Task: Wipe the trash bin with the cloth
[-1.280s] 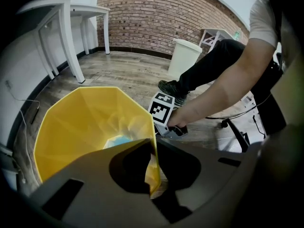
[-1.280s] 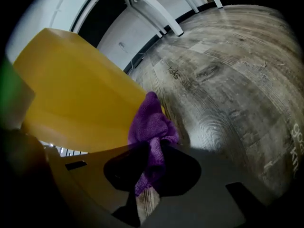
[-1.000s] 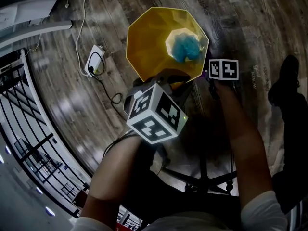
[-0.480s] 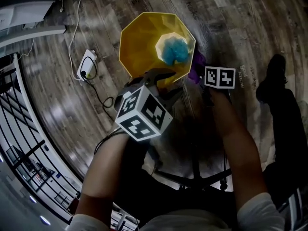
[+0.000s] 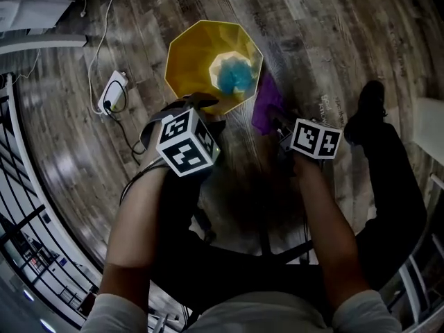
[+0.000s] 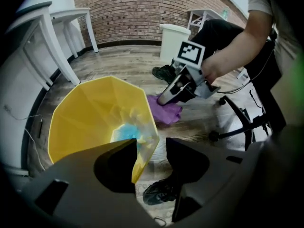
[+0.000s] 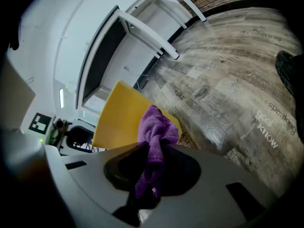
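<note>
Cloth (image 7: 156, 125) is clenched in my right tongs (image 7: 154, 148); my left tongs (image 6: 151, 142), just opening, stand released with the rim of the yellow trash bin (image 6: 85, 113) between them.

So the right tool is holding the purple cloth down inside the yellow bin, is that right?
Not quite. The right tool is holding the purple cloth, but outside the yellow bin, off to one side of it, not inside. The left gripper view shows this most clearly, and the head view agrees.
</note>
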Tool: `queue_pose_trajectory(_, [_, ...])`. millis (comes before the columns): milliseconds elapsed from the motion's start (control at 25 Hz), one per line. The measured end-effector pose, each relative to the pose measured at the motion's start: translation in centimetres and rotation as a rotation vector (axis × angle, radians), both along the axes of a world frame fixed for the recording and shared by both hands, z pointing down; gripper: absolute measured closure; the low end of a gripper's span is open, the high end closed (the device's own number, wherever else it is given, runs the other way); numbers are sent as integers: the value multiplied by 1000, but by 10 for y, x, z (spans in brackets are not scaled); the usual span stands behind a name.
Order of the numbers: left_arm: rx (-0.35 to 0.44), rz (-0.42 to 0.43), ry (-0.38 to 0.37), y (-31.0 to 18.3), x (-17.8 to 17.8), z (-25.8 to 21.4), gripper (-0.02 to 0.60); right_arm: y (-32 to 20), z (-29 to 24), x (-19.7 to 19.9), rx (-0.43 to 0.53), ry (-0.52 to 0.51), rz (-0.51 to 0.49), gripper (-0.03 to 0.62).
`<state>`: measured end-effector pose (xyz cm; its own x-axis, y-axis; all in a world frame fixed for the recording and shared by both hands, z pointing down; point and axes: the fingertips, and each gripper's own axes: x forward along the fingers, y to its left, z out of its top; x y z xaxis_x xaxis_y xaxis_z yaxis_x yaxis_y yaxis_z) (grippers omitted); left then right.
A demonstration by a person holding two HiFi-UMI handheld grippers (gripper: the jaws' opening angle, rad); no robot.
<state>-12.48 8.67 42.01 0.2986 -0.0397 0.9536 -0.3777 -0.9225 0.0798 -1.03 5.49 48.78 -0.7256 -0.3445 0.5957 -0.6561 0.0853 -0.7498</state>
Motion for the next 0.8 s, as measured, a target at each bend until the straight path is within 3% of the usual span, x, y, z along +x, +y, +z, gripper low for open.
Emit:
queue_pose_trajectory(120, [0,-35,-11,-5,-5,7,405,7,-29,-4,19,-39,24,522])
queue_pose_trajectory(200, [-10,-53,-7,-6,-5,9,445,12,-47,-10,22,-71,32,522])
queue_pose_trajectory(600, [-31,-36,33,-6,11,6,520,24,-108,-26,71,-146,33,522])
queue_pose_trajectory(800, [-50,-46,34,-4,12,12,525,16,-102,-28,71,-159,58,522])
